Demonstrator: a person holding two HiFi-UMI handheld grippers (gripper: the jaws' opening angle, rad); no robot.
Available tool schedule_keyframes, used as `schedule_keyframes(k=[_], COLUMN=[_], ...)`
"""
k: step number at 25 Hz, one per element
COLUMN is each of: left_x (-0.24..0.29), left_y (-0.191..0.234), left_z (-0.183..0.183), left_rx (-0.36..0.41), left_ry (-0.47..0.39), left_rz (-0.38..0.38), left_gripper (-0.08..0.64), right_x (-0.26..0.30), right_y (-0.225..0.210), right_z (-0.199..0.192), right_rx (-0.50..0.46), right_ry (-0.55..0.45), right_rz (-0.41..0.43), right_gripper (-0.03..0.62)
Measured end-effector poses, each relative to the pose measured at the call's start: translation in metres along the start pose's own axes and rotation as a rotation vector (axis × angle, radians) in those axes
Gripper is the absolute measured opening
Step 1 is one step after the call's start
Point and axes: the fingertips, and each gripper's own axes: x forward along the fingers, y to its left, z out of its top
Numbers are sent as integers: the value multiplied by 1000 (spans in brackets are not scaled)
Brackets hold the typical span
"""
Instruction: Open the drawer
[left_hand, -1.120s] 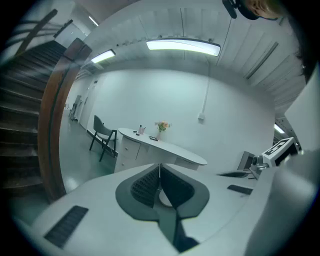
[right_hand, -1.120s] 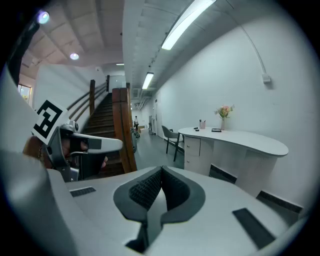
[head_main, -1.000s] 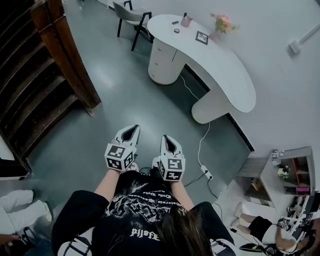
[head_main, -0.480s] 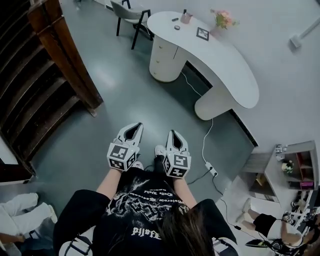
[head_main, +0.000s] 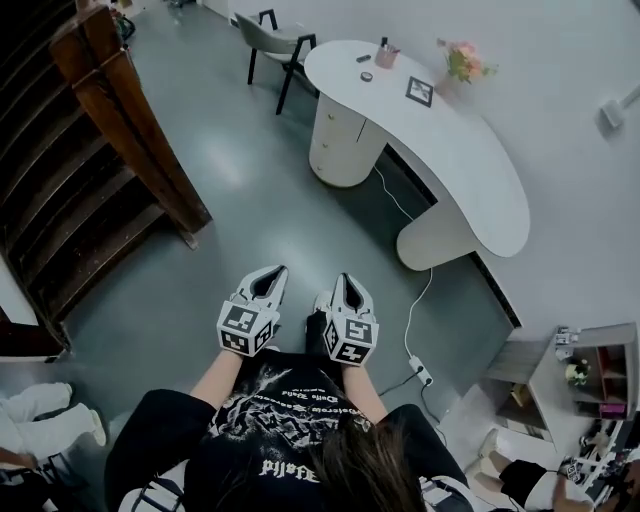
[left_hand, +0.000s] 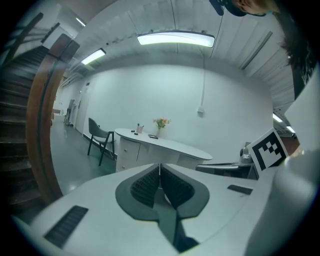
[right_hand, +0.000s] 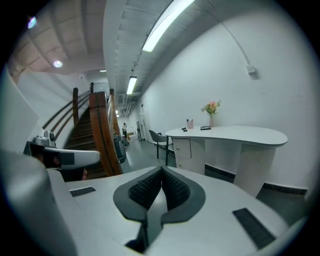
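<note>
Grippers hang side by side just ahead of the person's chest: the left gripper (head_main: 270, 274) and the right gripper (head_main: 345, 281) each have their jaws pressed together with nothing between them. Grey floor (head_main: 250, 200) stretches beyond. Well apart from them, at about one o'clock, stands the curved white desk (head_main: 470, 170). Its drawers (head_main: 331, 120) sit closed, stacked in the rounded pedestal at the desk's far end. A chair (head_main: 272, 45) stands past that at twelve o'clock, and wooden stairs (head_main: 90, 170) rise at ten.
</note>
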Motion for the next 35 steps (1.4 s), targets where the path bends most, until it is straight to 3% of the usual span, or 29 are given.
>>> schedule_keyframes(k=[16,19,22,31,35], left_x=[174,202,223,265,277], left_y=[24,29,31,29,32], left_z=[59,65,62,62,66], left_rx=[-37,-81,-135,-169,-150], left_ry=[-5,-16,-15,-2,8], left_rz=[99,134,165,177,176], left_gripper=[28,28,28,28,28], right_x=[147,171,186,209,218], right_y=[-106,-129,-146,-180,-184], right_z=[79,92,98,95,89], right_rx=[-76,-83,-95,-93,-86], right_ry=[27,31,41,81,103], right_rz=[149,169,188,201,213], right_gripper=[25,25,25,25,25])
